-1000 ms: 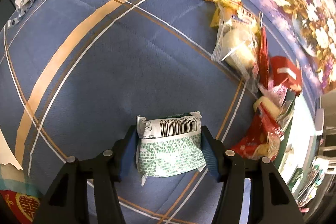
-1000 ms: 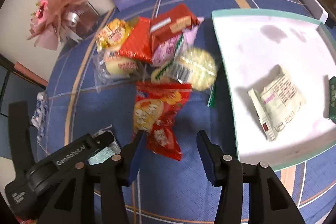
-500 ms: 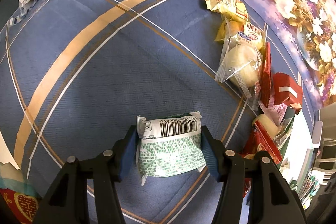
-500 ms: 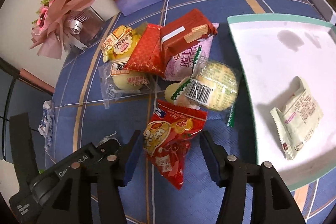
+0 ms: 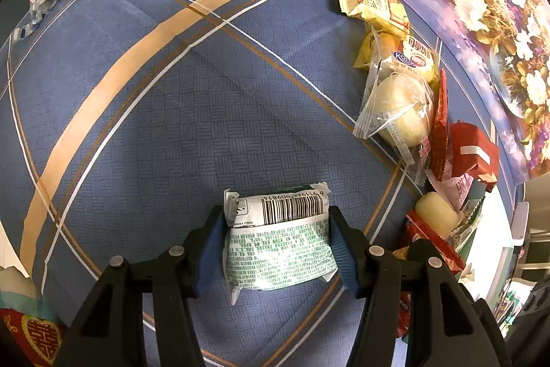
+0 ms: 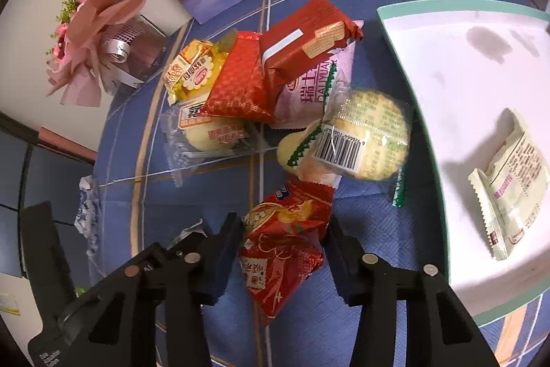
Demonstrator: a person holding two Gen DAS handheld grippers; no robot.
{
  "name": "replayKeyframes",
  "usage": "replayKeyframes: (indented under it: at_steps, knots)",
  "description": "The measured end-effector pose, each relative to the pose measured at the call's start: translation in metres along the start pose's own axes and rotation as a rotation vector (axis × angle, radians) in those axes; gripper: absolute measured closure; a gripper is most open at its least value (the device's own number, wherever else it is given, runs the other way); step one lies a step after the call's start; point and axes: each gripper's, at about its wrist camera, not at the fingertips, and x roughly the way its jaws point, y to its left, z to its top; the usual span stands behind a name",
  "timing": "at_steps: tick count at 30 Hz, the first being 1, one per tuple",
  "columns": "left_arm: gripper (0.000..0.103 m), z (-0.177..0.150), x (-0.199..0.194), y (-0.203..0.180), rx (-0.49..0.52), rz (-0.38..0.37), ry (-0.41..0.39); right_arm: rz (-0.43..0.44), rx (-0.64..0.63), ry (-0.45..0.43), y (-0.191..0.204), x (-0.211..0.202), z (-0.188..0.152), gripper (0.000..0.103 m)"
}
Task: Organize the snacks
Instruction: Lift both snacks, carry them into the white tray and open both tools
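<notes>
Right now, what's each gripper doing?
Left gripper: shut on the green-and-white printed snack packet.
Right gripper: jaws just closing around the red foil snack bag.

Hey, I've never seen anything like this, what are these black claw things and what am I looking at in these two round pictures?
These are two handheld grippers, one in each hand of a person, each with a fisheye camera looking along its jaws; that explains the round, bent views. One picture comes from the left gripper, which is clamped on a white and green snack packet above a blue plaid tablecloth. The other comes from the right gripper, whose jaws have just been closing around a red snack bag; its pads seem to touch the bag's sides. Beyond it lies a pile of snacks, and at the right a white tray with a pale packet in it.
</notes>
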Motion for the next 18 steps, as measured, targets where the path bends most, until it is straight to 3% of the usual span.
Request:
replayKeyframes:
  at_steps: [6, 18]
  knots:
    - [0.043, 0.0, -0.003, -0.001, -0.001, -0.007, -0.002, 0.002, -0.001, 0.002, 0.0, -0.004, 0.0, 0.063]
    - [0.043, 0.002, -0.015, -0.009, 0.008, -0.031, -0.038, 0.024, -0.002, -0.083, 0.003, -0.036, 0.005, 0.066]
